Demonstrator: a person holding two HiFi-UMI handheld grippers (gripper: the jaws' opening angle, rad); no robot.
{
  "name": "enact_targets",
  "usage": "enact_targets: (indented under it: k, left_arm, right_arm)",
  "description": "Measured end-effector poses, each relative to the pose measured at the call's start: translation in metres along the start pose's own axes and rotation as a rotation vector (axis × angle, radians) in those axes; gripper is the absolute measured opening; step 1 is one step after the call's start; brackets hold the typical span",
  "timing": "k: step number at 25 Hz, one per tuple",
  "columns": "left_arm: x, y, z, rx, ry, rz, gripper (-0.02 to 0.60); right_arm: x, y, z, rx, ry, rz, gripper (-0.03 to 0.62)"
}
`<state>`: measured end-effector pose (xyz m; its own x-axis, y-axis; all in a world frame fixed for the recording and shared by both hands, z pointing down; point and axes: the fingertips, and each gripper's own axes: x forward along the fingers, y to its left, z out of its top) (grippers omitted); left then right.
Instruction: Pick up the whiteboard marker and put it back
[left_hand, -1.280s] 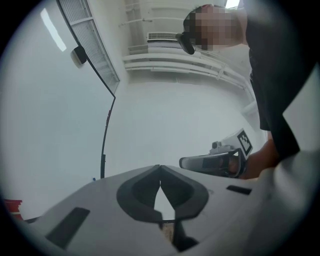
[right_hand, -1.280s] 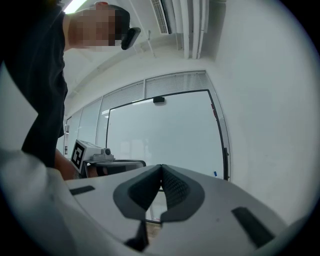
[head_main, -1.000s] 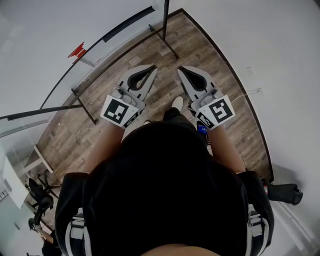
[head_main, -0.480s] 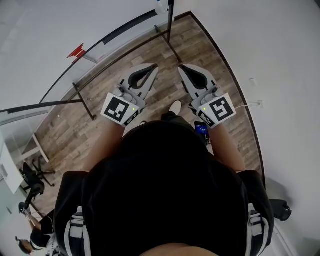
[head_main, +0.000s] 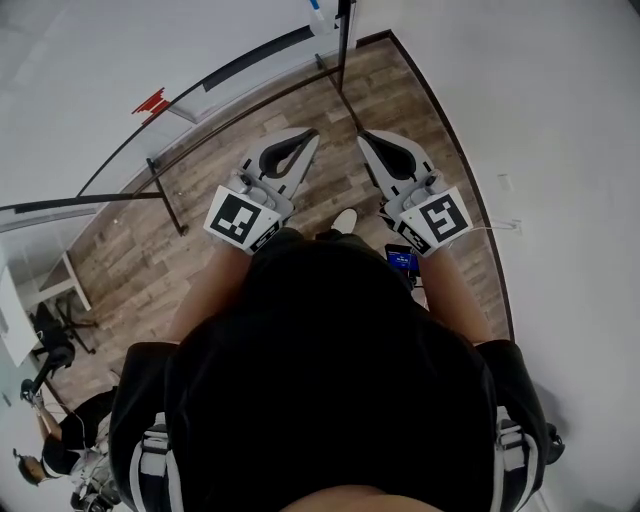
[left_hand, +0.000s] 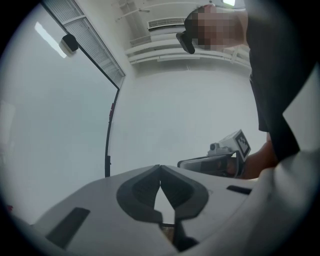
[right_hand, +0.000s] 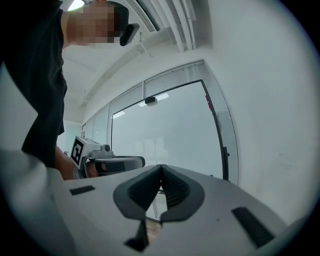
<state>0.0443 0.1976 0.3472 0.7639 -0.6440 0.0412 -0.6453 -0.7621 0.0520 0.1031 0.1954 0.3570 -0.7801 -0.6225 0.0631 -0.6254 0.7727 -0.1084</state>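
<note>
The grey left gripper (head_main: 311, 134) and grey right gripper (head_main: 363, 136) sit side by side, jaws pressed together on nothing, above the brown wood-plank floor (head_main: 410, 100).

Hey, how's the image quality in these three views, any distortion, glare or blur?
Head view: heavy fisheye, the wood floor edge bows into a curve. Left gripper view: black round vignette, flat even light on the white wall, left gripper sharp. Right gripper view: same vignette, ceiling lights reflect in the glass wall.
</note>
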Motion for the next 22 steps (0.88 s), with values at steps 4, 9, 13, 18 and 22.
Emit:
enact_targets:
  k: [4, 9, 13, 18, 22]
  left_arm:
    - [0.007, 0.000, -0.001, 0.002, 0.006, 0.017, 0.005]
    - [0.015, 0.005, 0.000, 0.004, 0.010, 0.031, 0.005]
    - [0.021, 0.018, -0.003, -0.002, 0.012, 0.032, 0.005]
    - [0.031, 0.041, -0.005, -0.003, -0.001, 0.017, 0.005]
    - [0.044, 0.063, 0.001, 0.000, -0.014, 0.006, 0.005]
  right_arm:
    - [-0.002, -0.007, -0.001, 0.006, 0.004, 0.013, -0.002]
    - [0.004, -0.018, -0.005, 0.017, 0.015, 0.026, -0.002]
    - [0.016, -0.027, -0.006, 0.018, 0.024, 0.030, -0.002]
    - [0.039, -0.038, -0.004, 0.000, 0.030, 0.019, -0.002]
    - [0.056, -0.051, 0.004, -0.009, 0.034, 0.008, -0.002]
